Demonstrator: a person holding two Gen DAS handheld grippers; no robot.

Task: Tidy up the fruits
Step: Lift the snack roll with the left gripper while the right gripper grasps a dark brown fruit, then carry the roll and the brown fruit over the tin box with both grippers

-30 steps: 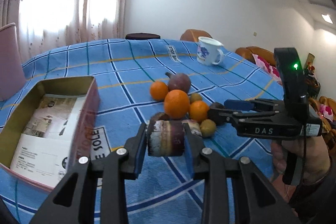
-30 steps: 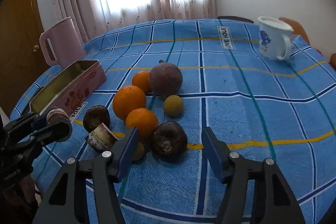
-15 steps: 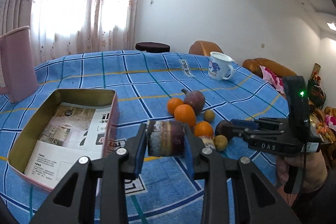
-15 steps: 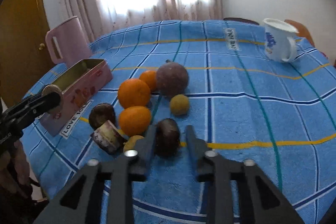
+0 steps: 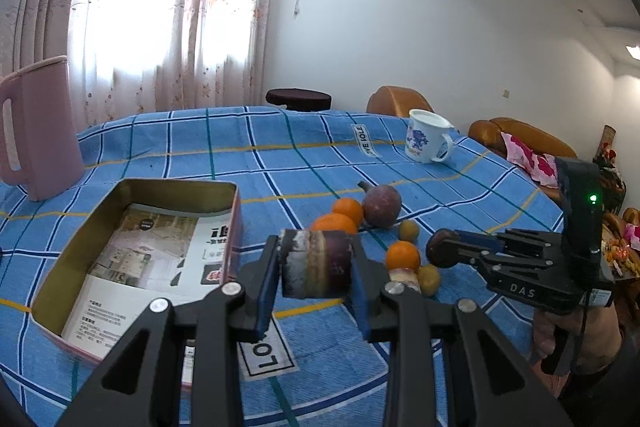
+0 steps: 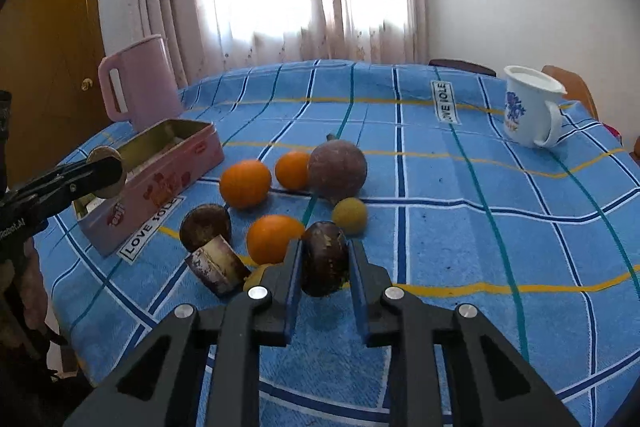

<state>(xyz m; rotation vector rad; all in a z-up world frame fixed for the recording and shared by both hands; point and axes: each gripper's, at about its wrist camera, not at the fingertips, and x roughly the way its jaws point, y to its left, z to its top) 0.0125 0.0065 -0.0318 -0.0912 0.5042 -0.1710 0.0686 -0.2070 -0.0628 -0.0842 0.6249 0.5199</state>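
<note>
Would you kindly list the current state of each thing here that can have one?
left gripper: shut on a cut fruit piece, lifted.
right gripper: shut on a dark round fruit.
pink tin box: open, paper inside, no fruit.
white mug: upright.
pink jug: upright.

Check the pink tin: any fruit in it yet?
No fruit in it. The left wrist view looks into the open pink tin and shows only printed paper lining the bottom.
</note>
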